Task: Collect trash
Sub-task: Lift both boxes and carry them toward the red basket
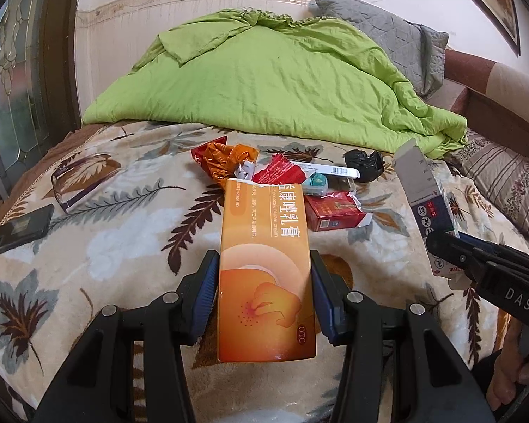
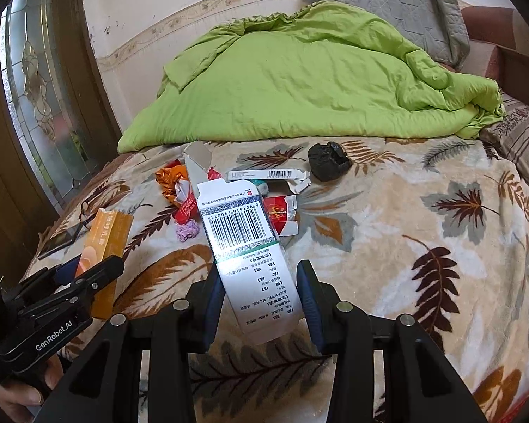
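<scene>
Two tongs, one carton each, above a leaf-print bed

Left tongs [image 1: 264,299] clamp a glossy orange carton [image 1: 264,264] between ribbed blue pads; right tongs [image 2: 261,303] clamp a white barcoded carton [image 2: 243,243], flap open. Both tilt downward over the fleecy blanket [image 2: 423,246]. At twelve o'clock: the crumpled trash heap [image 1: 282,183], one black wad [image 2: 329,165], then one rumpled green quilt [image 1: 264,81].

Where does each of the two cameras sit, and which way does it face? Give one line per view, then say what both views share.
Left wrist: on the left gripper, looking forward and down over the bed; it clamps an orange box; right gripper shows at right.
Right wrist: on the right gripper, same direction; it clamps a white box; a hand shows at lower left.
Shared: green quilt, black bag, trash pile.
</scene>
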The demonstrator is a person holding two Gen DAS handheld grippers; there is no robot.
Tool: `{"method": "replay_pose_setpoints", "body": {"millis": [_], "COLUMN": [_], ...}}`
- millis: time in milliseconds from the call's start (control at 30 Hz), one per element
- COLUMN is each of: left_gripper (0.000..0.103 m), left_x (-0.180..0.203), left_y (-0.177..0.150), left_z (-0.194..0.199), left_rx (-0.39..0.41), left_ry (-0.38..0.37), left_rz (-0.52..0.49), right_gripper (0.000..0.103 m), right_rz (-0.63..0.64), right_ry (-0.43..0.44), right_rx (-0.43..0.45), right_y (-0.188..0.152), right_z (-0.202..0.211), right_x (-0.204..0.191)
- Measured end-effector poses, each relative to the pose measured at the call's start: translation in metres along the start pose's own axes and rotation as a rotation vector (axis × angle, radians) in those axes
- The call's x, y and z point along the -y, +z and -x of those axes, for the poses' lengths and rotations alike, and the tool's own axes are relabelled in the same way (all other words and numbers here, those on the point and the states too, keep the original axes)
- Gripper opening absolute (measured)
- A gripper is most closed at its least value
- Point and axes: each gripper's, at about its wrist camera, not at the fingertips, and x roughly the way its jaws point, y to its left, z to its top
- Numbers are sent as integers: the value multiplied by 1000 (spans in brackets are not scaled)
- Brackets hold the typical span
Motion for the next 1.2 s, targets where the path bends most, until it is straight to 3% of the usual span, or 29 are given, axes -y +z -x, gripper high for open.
{"method": "replay_pose_setpoints", "body": {"millis": [900,1067,1200], "left_gripper": [48,48,48], "left_x": [11,20,45], "left_y": [-3,-3,-3], "left_z": [-1,3,20], "left_rx": [-3,-10,10], "left_ry": [-21,-79,-140], "left_rz": [-42,-61,-115], "right_gripper": [44,44,44], "right_rz": [-12,-57,-159], "right_ry": [9,39,90], "right_rx": [-8,-6,32], "right_y": [0,0,2], "right_z": [-3,1,30], "right_x": [2,9,27]}}
